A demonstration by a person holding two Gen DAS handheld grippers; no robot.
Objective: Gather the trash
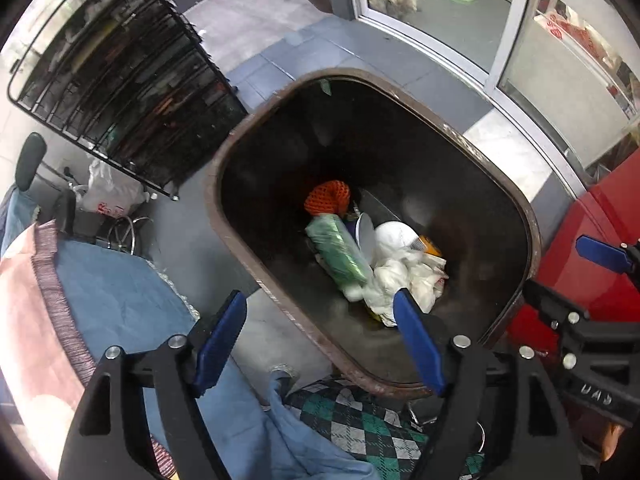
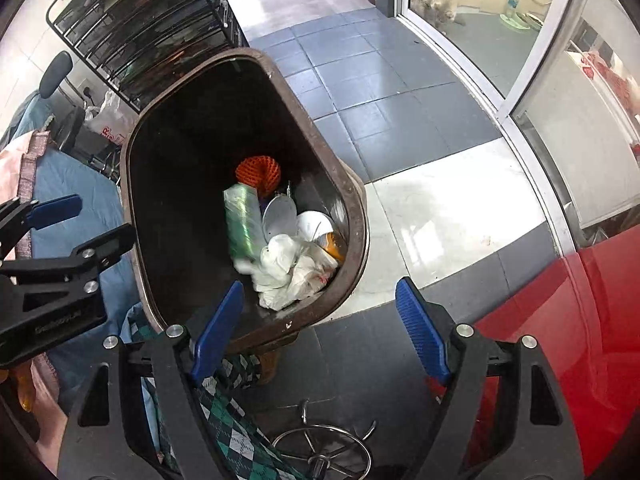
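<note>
So both grippers are hanging over the dark brown plastic trash bin [image 1: 496, 184] right now, pointing steeply down into it. The left gripper [image 1: 320, 340] has its blue-padded jaws spread wide with nothing between them, and the right gripper [image 2: 320, 332] is the same: wide apart, empty. Neither is holding anything.

The trash is at the bottom of the bin, piled toward one end: a crumpled white plastic bag [image 1: 394, 280], a green bundle wrapped in clear film [image 1: 338, 250] lying beside it and touching it, an orange net bag [image 1: 326, 196] behind those, a white disposable bowl [image 1: 396, 234] and what looks like a white round lid [image 2: 280, 216] leaning up next to it. There's something orange-yellow [image 2: 334, 246] tucked by the bowl; can't tell what it is.

Progress-wise, I'd say a drop-off looks just finished, since both sets of jaws are empty right above the pile. What's left is hard to call. There's a white plastic bag with red print [image 1: 110, 194] on the floor by the black wire rack [image 1: 120, 72], but whether that counts as trash to collect, no idea. Nothing else that's obviously litter shows on the grey tiled floor [image 2: 360, 92]. So either done or close to it, depending on what's out of view.
</note>
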